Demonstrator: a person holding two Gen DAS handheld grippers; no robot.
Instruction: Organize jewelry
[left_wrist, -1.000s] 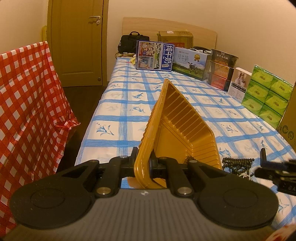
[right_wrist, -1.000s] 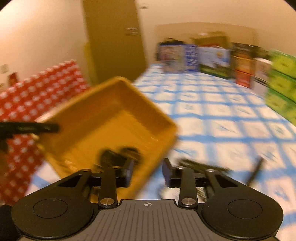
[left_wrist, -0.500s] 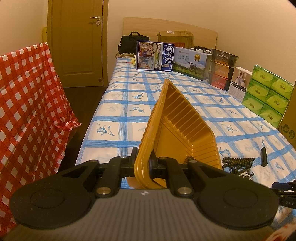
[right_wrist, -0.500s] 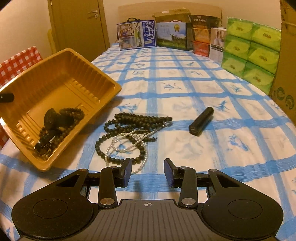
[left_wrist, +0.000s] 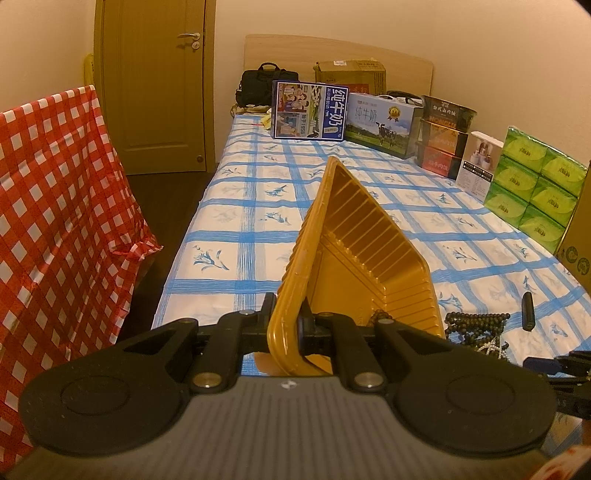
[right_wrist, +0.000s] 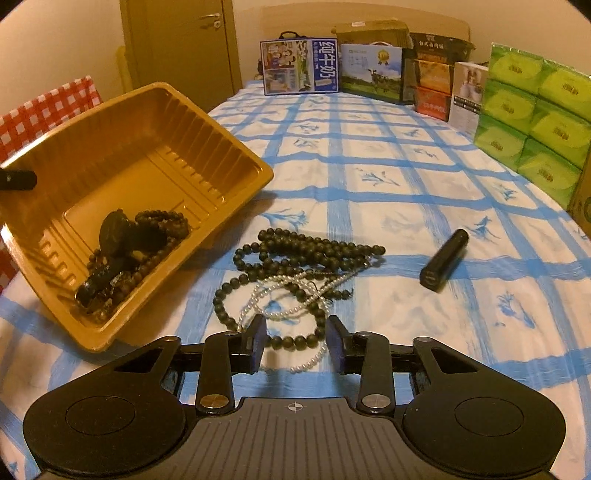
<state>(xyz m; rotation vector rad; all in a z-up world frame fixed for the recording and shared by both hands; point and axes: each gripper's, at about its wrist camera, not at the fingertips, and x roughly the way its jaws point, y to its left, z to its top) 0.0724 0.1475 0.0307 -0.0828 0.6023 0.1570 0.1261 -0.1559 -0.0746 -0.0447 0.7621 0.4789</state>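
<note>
On the blue-checked bedsheet (right_wrist: 369, 206), a tangle of dark round-bead strands (right_wrist: 295, 254) and a thin white pearl string (right_wrist: 291, 306) is spread just beside the tilted yellow ribbed plastic tray (right_wrist: 122, 162), with a short black cylinder (right_wrist: 445, 260) lying a bit further right. A few bead pieces and a dark pendant (right_wrist: 118, 240) are already piled in the tray's low corner. The tray rim is pinched by the left claw (left_wrist: 286, 325), so it's held tipped toward the loose stuff. The right claw (right_wrist: 295, 343) is spread open, hovering right over the near loops.

Handling guess: the strands are probably limp and light, so a pinch where the dark and pearl loops cross should lift both. Dangling tails could snag on the tray rim. The pearl string looks the more delicate.
</note>
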